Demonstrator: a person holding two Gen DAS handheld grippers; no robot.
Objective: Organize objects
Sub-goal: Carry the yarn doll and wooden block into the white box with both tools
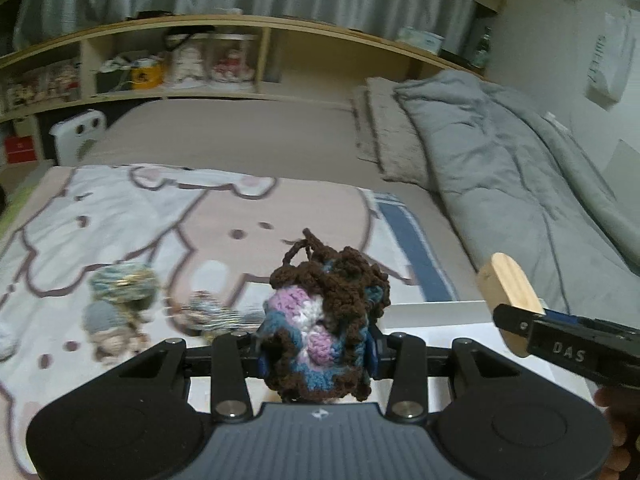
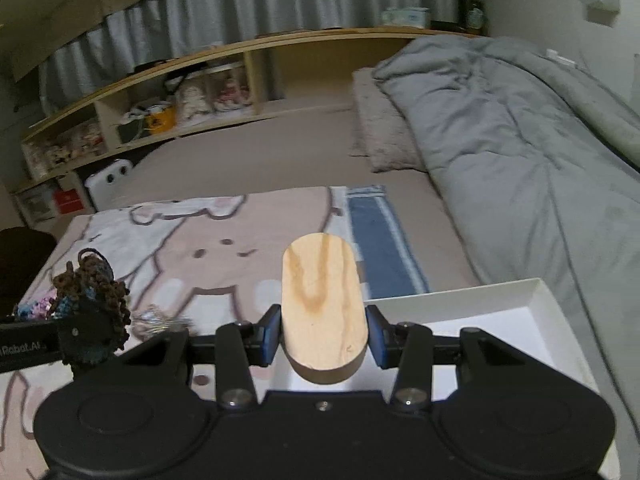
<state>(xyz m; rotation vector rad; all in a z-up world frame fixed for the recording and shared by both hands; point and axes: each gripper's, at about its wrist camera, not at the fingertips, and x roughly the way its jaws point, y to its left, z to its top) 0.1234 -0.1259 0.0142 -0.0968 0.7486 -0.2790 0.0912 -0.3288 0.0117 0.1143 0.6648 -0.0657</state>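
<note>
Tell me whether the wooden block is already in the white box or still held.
Held, not in the white box: the right gripper fingers clamp the wooden block on both sides, above the box's near edge.

Small trinkets (image 1: 120, 308) on the cartoon blanket (image 1: 120, 208) left of the crochet pouch (image 1: 324, 320) are motion-blurred, type unclear. Pouch hides left tongs (image 1: 318, 354) pads. White tray (image 2: 520, 320) cut by right frame edge, near part behind right tongs (image 2: 324, 338). Shelf (image 1: 160, 64) contents too small.
</note>
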